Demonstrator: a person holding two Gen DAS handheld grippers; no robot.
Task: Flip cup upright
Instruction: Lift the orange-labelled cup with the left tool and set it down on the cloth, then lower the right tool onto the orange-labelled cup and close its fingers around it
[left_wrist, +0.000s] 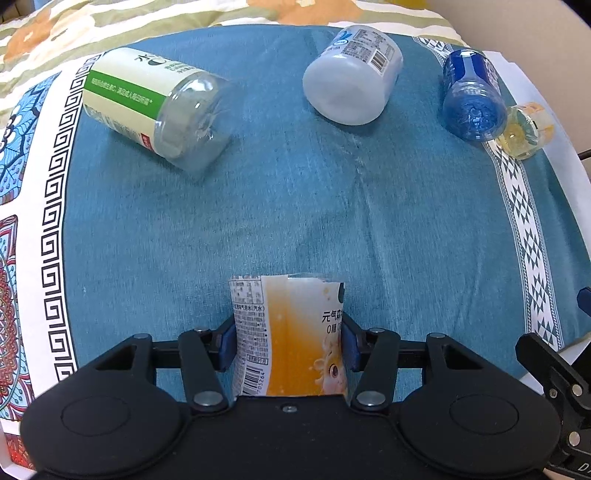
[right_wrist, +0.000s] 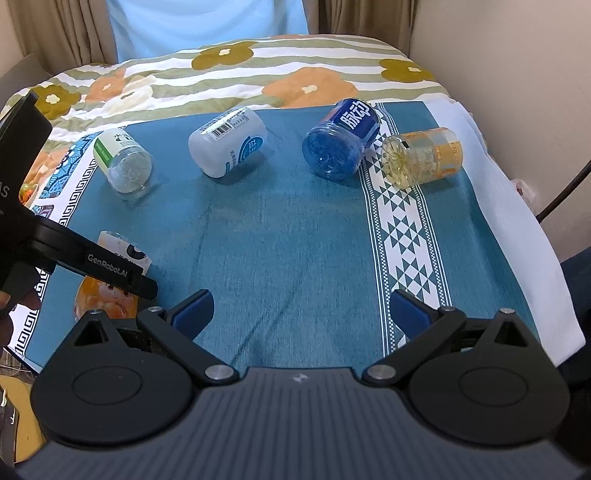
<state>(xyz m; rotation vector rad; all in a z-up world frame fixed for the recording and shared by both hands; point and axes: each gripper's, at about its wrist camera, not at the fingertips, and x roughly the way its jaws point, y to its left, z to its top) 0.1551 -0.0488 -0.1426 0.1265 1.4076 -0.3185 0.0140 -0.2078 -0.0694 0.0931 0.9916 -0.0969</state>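
My left gripper (left_wrist: 288, 341) is shut on an orange-labelled cup cut from a bottle (left_wrist: 290, 336), its blue pads pressing both sides of the label. In the right wrist view the same orange cup (right_wrist: 110, 284) shows at the lower left under the left gripper's black body (right_wrist: 110, 271). My right gripper (right_wrist: 301, 312) hangs open over bare blue cloth, nothing between its fingers. Several other cups lie on their sides at the back: a green-labelled clear one (right_wrist: 123, 166), a white one (right_wrist: 227, 142), a blue one (right_wrist: 341, 140) and a yellow one (right_wrist: 421, 157).
A blue tablecloth (right_wrist: 295, 240) with patterned white borders covers the surface, over a flowered striped quilt (right_wrist: 229, 77). The cloth's right edge drops off near a white sheet (right_wrist: 517, 229). Curtains and a wall stand behind.
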